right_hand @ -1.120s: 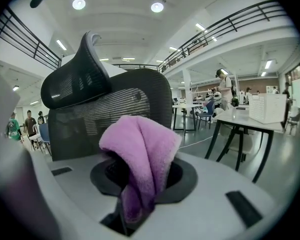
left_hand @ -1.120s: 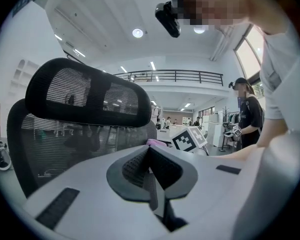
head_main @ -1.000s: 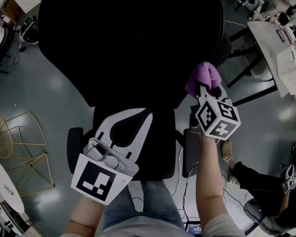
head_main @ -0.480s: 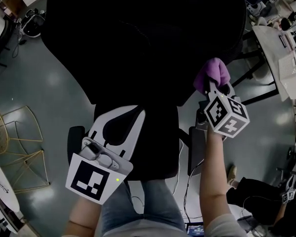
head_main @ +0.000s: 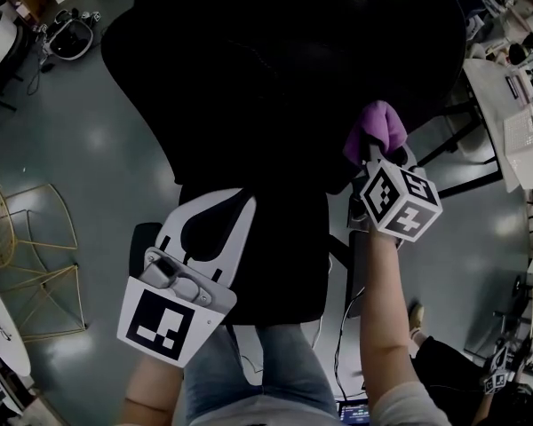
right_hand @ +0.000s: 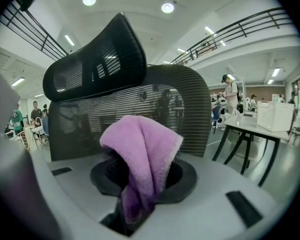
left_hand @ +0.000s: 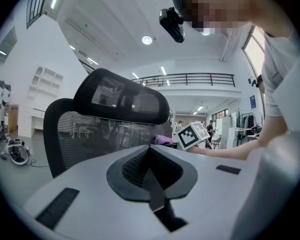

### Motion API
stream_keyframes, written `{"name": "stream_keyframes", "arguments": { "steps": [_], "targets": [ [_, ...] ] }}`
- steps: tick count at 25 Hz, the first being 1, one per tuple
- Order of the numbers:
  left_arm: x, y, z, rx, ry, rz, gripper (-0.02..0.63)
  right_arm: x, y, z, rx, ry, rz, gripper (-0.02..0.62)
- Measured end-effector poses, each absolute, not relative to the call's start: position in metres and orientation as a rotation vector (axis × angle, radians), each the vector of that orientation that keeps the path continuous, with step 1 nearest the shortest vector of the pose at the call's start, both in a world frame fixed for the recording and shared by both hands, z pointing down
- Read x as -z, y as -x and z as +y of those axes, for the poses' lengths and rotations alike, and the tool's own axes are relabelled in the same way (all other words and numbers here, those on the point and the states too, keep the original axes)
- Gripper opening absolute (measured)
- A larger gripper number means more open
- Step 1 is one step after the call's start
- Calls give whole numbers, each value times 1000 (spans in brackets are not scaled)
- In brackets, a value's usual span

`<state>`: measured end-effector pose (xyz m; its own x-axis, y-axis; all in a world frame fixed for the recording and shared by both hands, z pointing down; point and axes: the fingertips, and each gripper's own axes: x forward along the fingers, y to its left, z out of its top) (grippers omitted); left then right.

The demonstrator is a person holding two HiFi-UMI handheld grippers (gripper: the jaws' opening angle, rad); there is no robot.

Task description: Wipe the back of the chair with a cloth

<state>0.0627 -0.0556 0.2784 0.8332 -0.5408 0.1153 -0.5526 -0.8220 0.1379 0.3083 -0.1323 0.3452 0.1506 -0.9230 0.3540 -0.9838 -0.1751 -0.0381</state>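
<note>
The black mesh chair back [head_main: 284,60] fills the top of the head view, seen from behind and above. My right gripper [head_main: 370,156] is shut on a purple cloth [head_main: 374,130], which lies against the lower right part of the back. In the right gripper view the cloth [right_hand: 140,154] bunches up out of the jaws in front of the mesh back [right_hand: 190,109] and headrest [right_hand: 97,59]. My left gripper [head_main: 222,201] hangs lower left, behind the chair, shut with nothing in it. Its view shows the chair back [left_hand: 90,134] a little way ahead.
A white table [head_main: 515,114] on black legs stands right of the chair. Gold wire frames [head_main: 27,256] sit on the grey floor at left, beside a round white table [head_main: 0,327]. The chair's armrest [head_main: 140,248] and my jeans-clad legs are below. Another person [head_main: 453,371] is at lower right.
The chair back has slid rightward in the head view, so the cloth in my right gripper now lies further in from its right edge. The left gripper has hardly moved.
</note>
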Motion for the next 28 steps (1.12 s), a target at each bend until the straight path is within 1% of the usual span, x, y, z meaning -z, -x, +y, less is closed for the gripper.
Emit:
{"name": "stream_keyframes", "arguments": {
  "steps": [6,20,28],
  "targets": [
    [-278,-47,-61,-109,-2836,-906,6,-346,-277,-150,-448,-2171,-1930,114],
    [-279,13,-70,-112,-2813,-1004,6,-350,-172,-186,-451,-2050,-2062,114],
    [-277,42,-73,-111,-2802,-1044,6,-351,-124,-201,-452,-1999,-2107,114]
  ]
}}
